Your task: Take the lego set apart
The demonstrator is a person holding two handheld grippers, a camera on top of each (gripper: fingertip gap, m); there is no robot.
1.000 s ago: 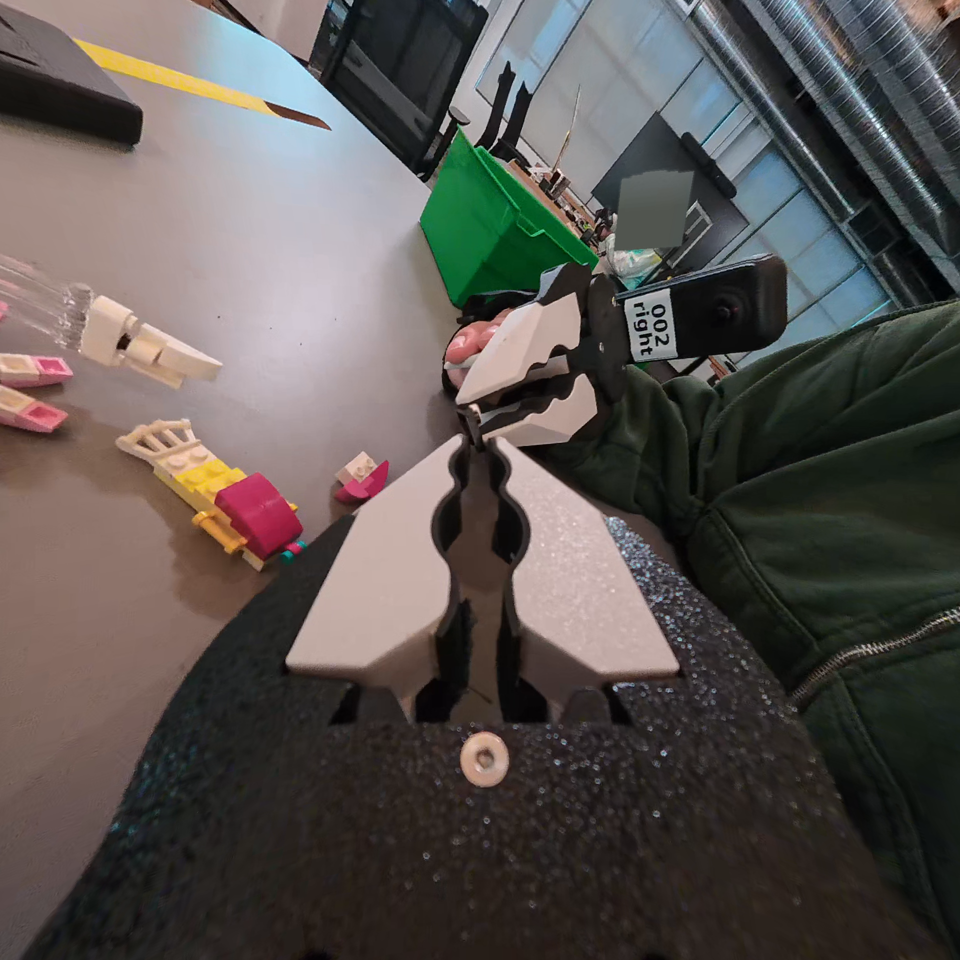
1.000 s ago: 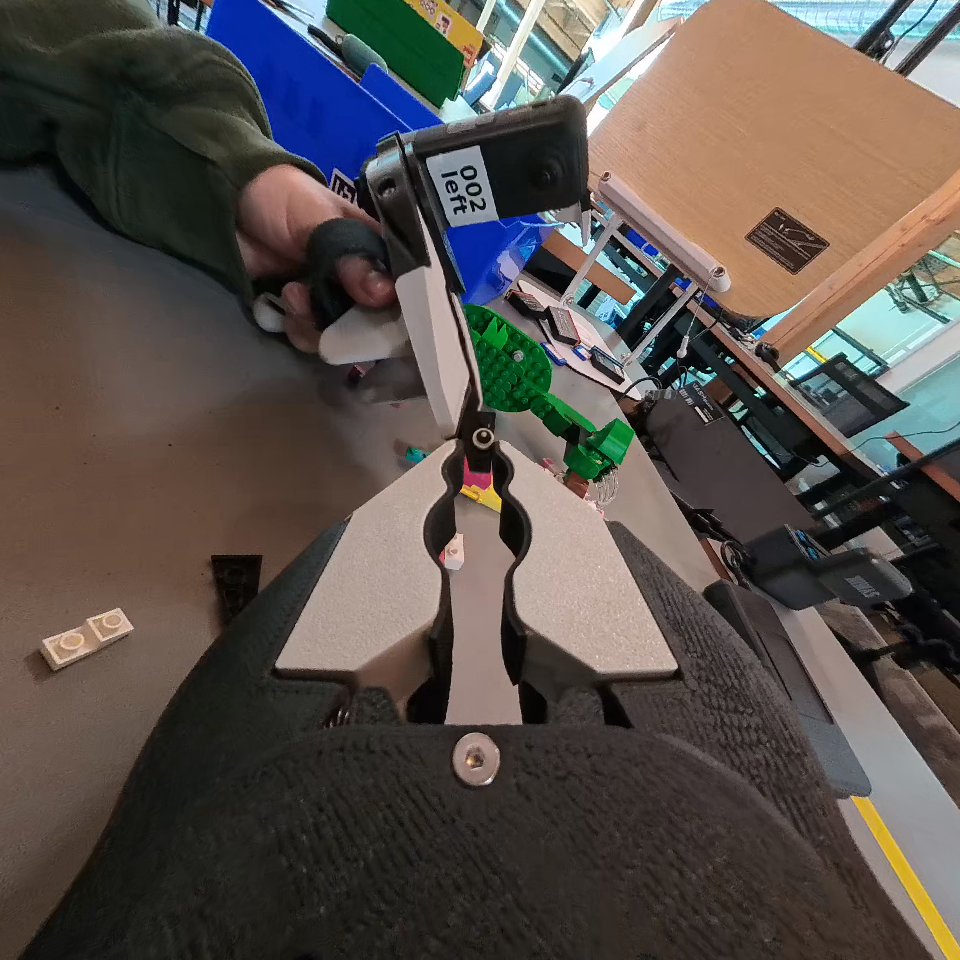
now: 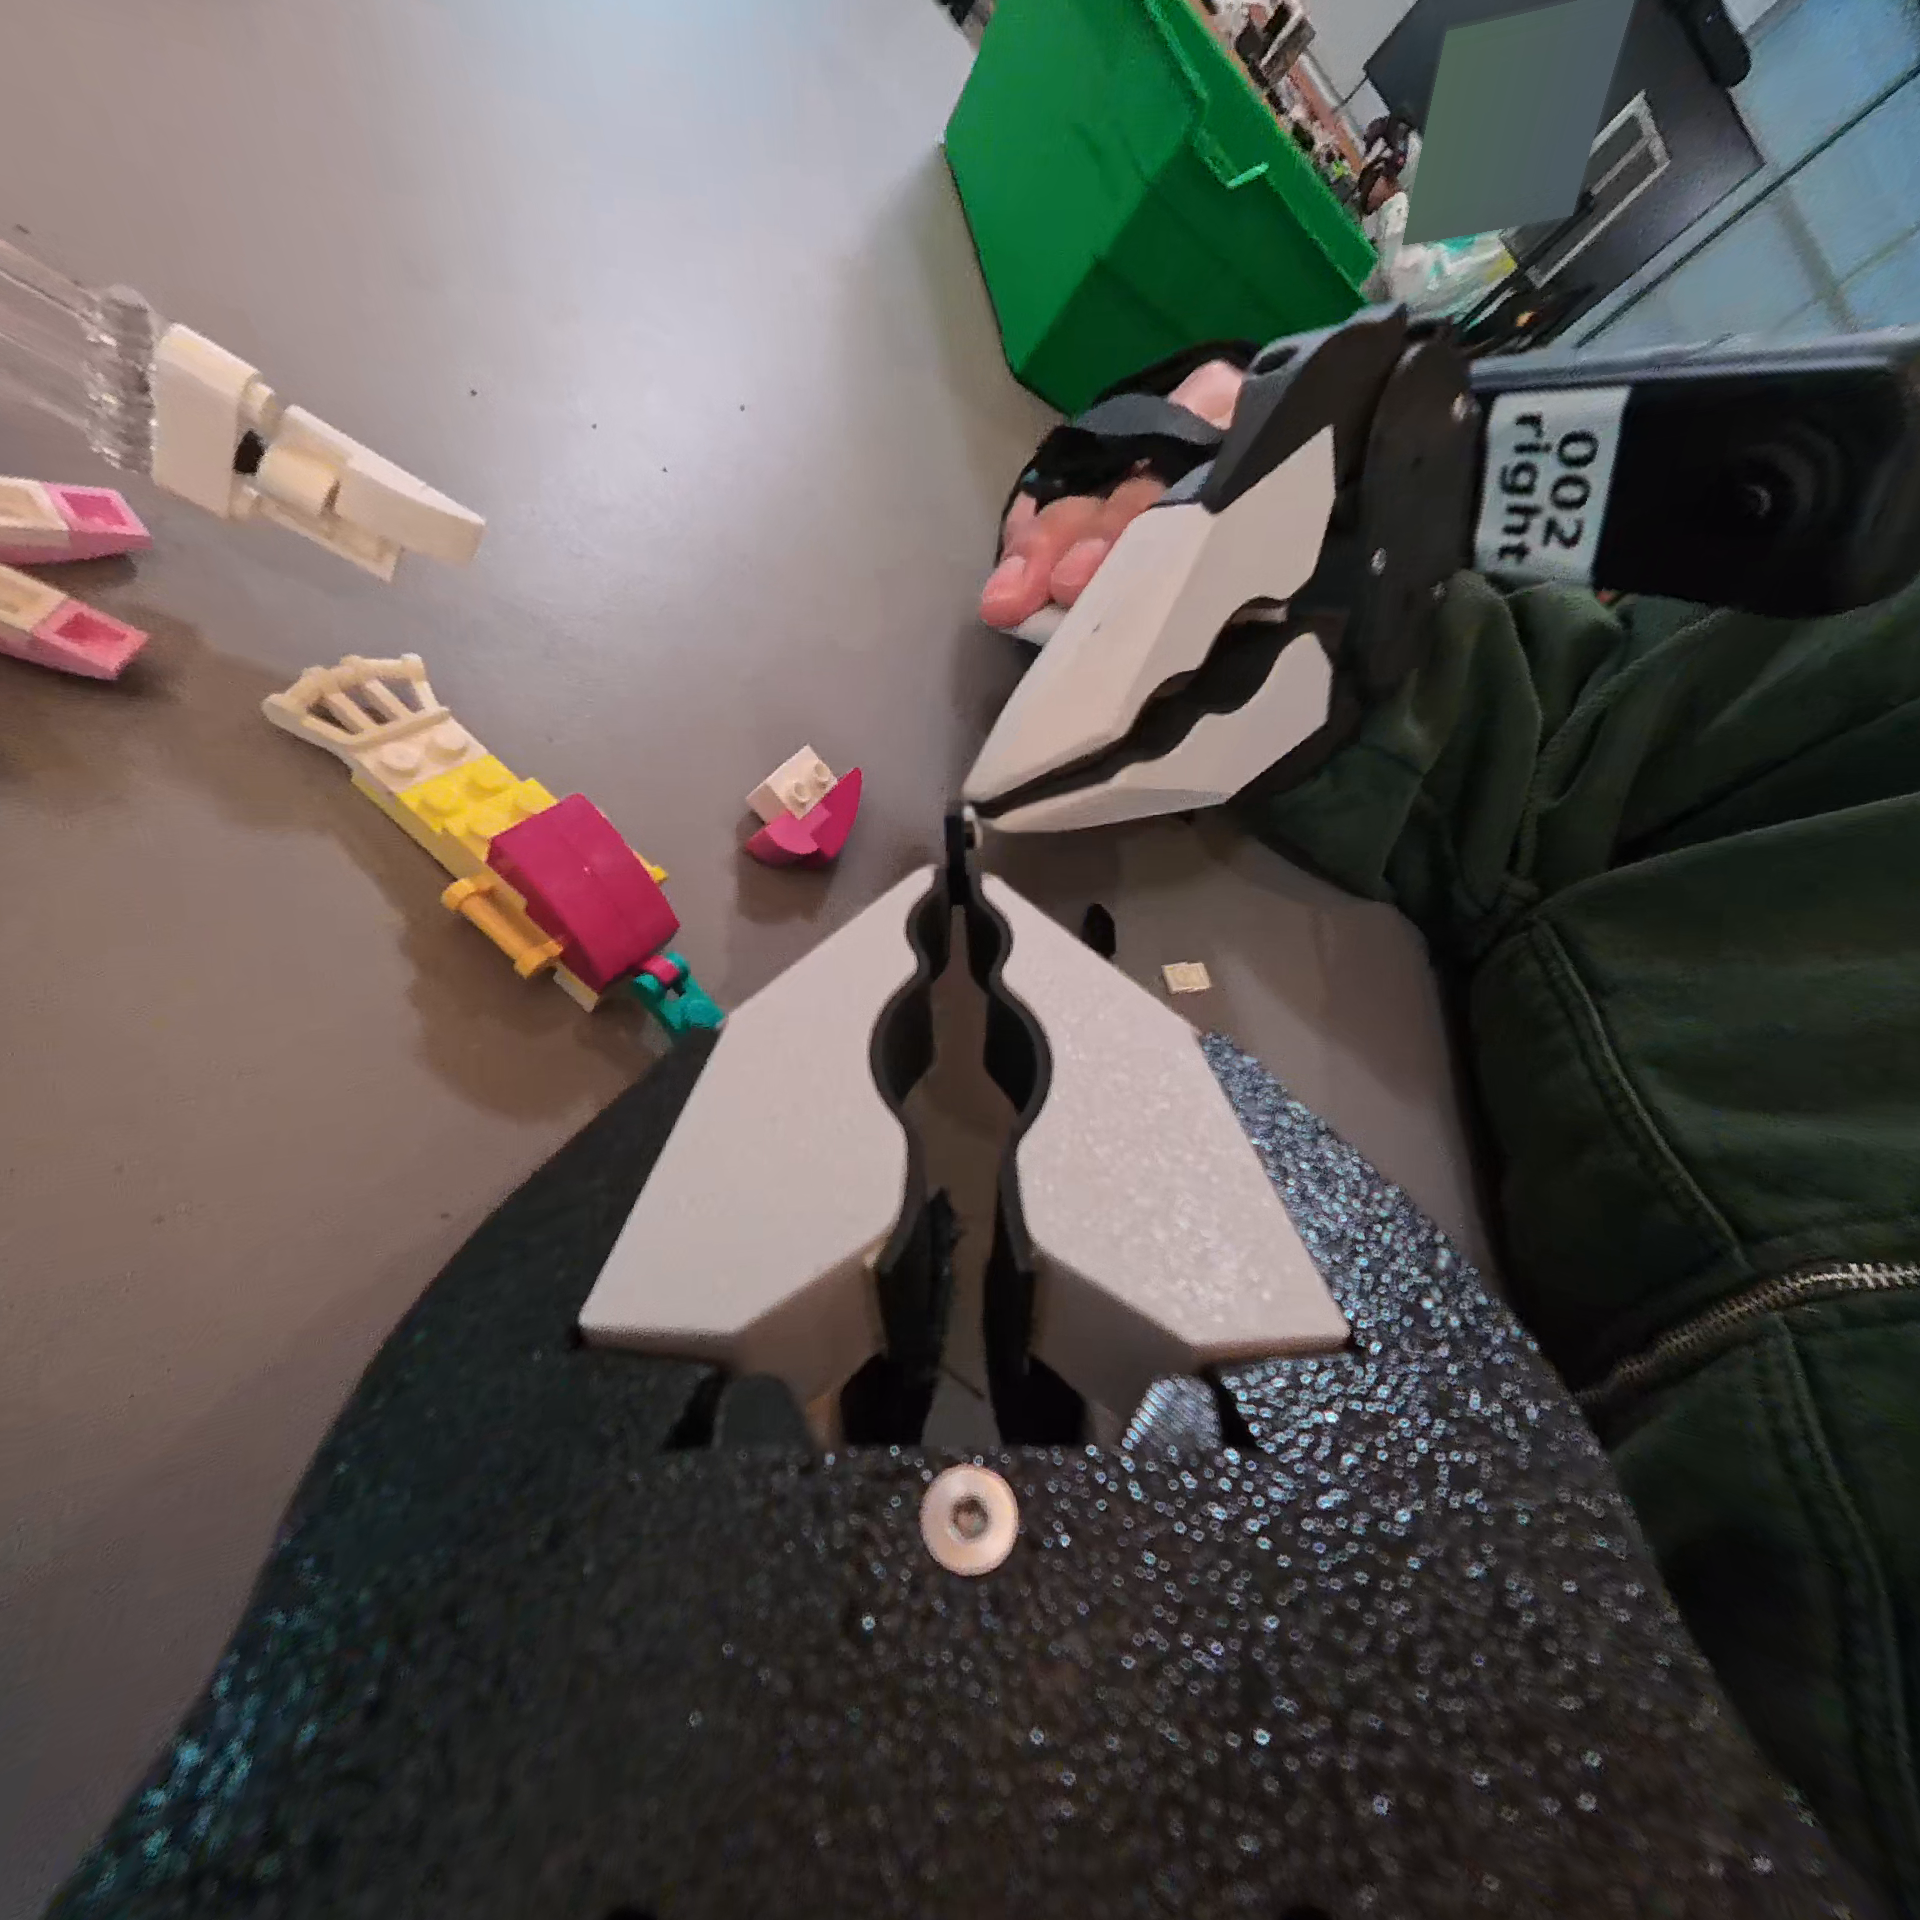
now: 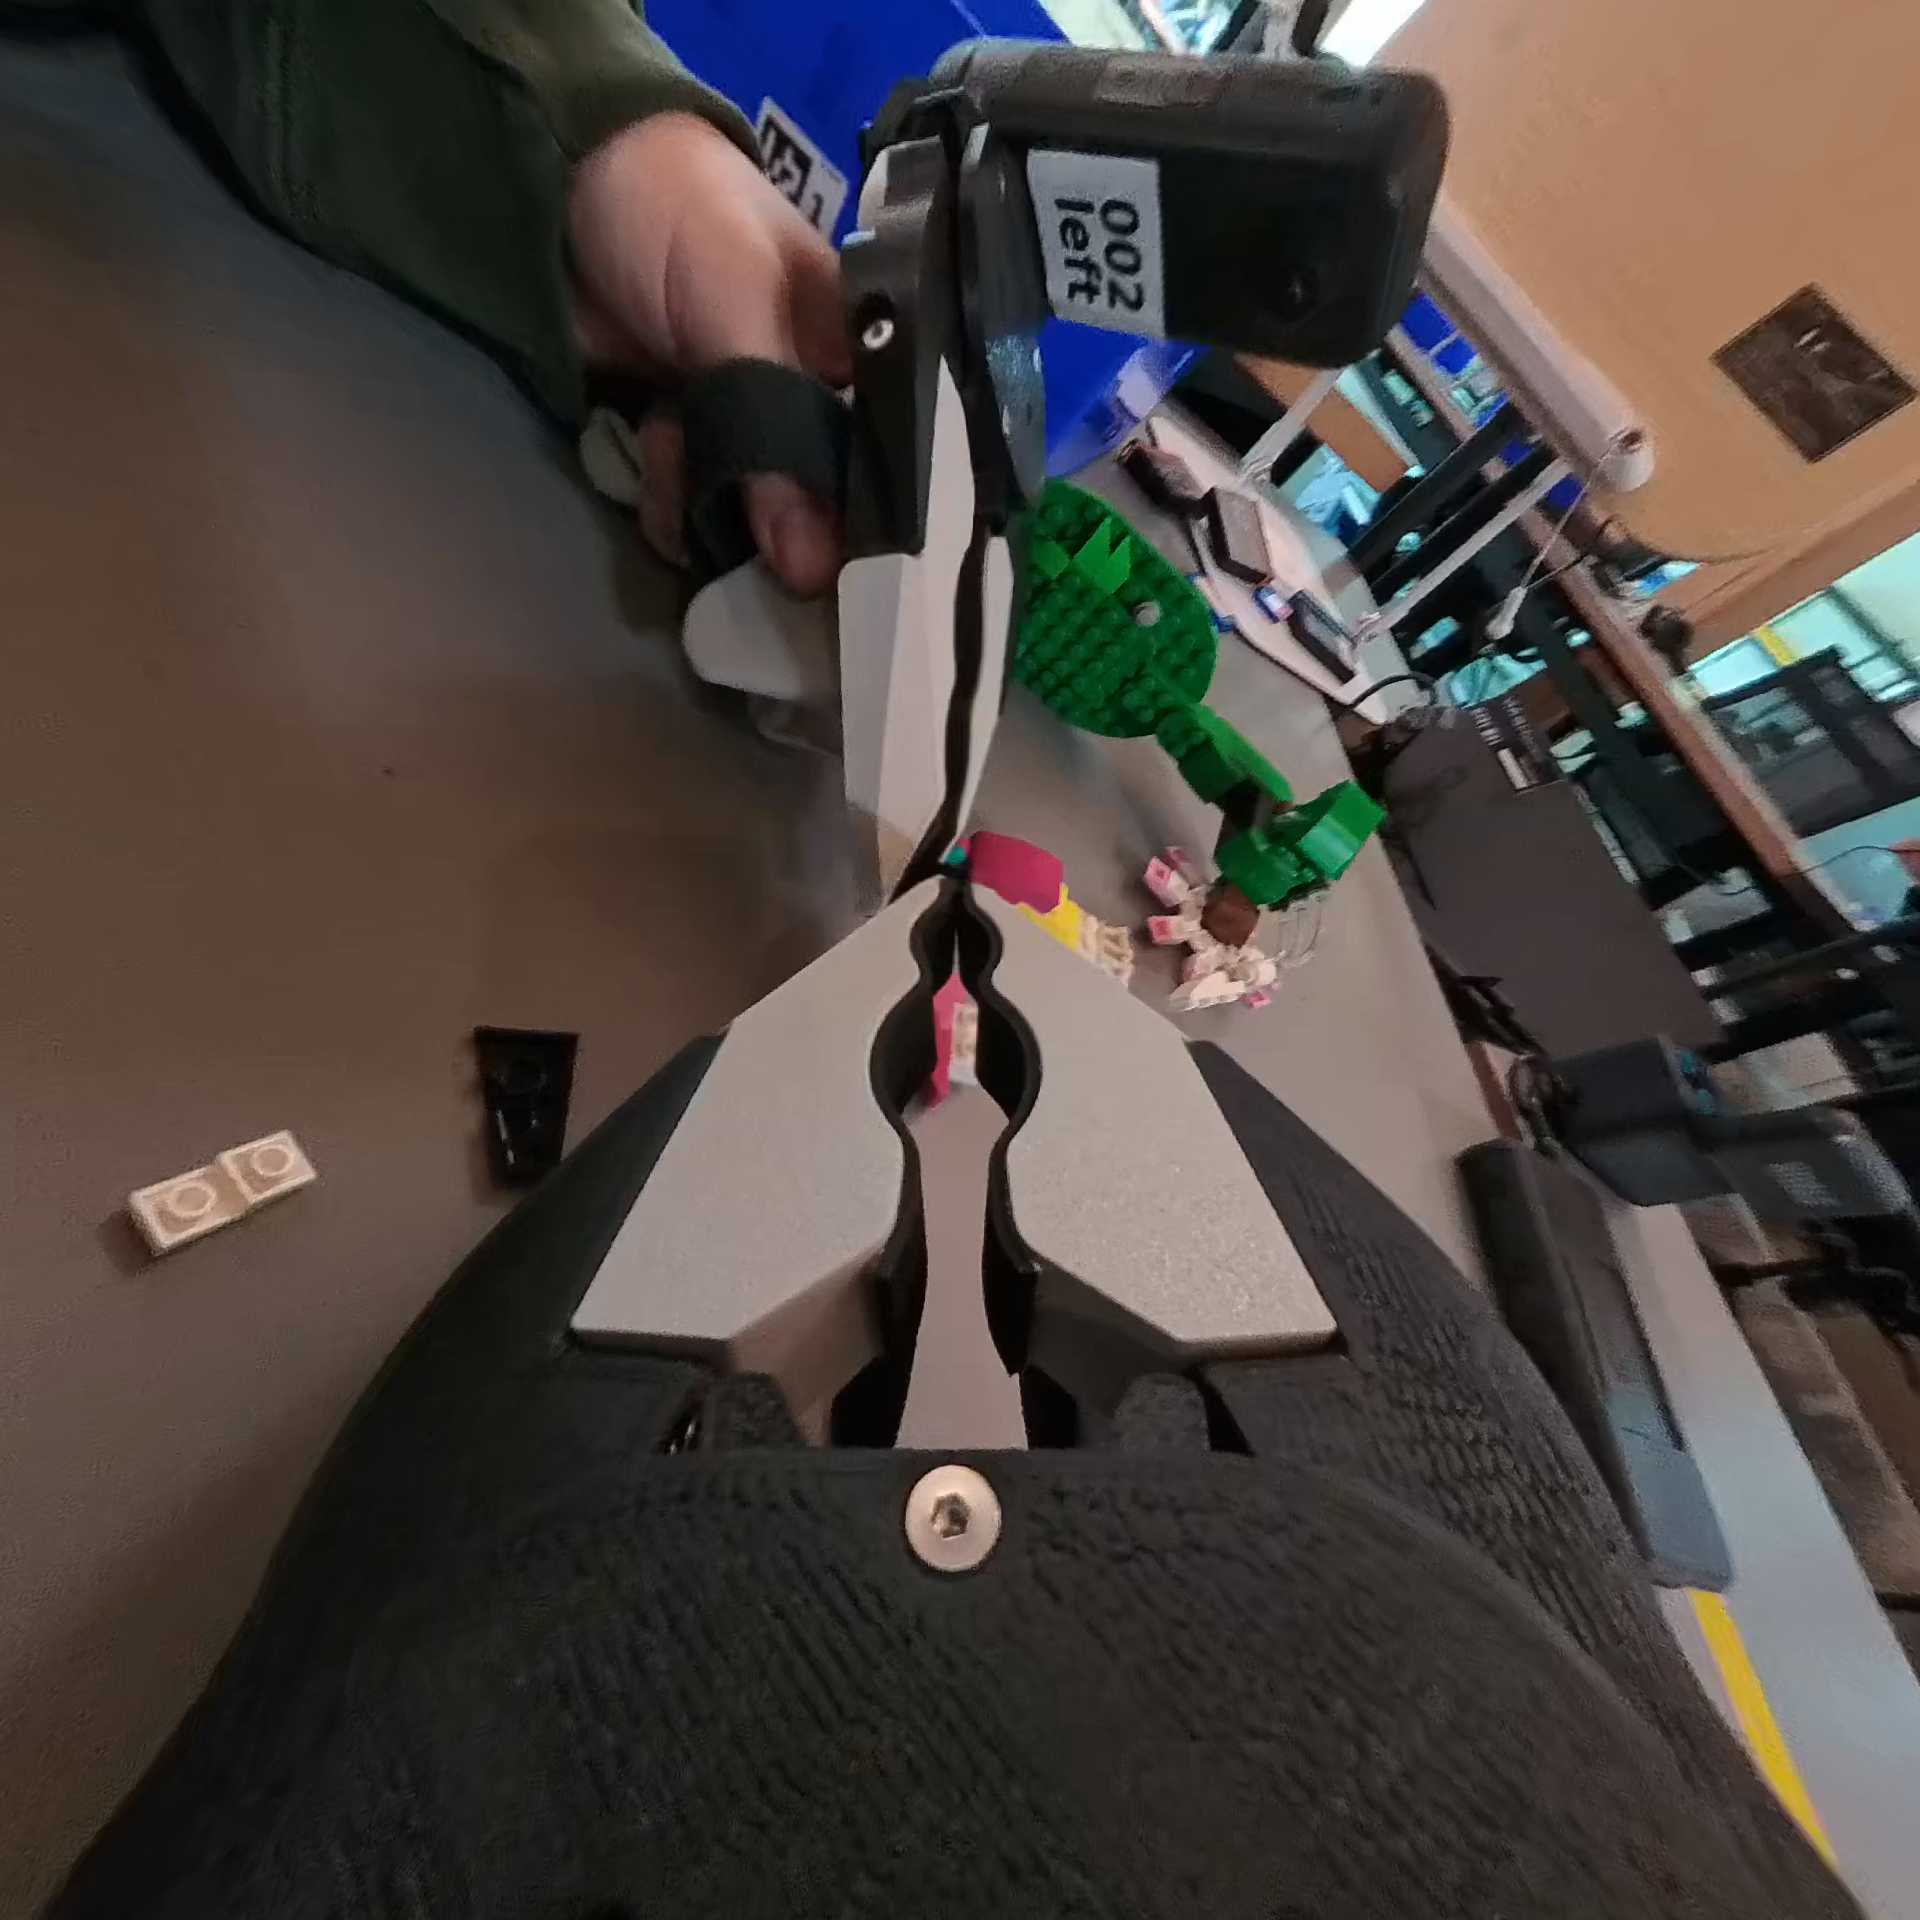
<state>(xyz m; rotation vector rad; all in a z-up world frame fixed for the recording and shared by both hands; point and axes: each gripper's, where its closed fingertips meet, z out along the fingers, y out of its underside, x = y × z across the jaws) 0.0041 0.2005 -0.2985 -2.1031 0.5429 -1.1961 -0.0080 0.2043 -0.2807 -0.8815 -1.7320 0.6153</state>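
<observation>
Wavy-edged left gripper and right gripper, tips touching.

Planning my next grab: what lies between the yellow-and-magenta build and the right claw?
Left wrist view: one loose white-and-magenta piece on the table, apart from both the yellow-and-magenta build and the right claw; otherwise bare.

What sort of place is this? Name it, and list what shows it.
Probably a shared lab or workshop rather than a home. A long grey table carries loose lego pieces, a green storage bin and a blue crate stand at its edge, and electronics sit on a bench beside large windows.
</observation>
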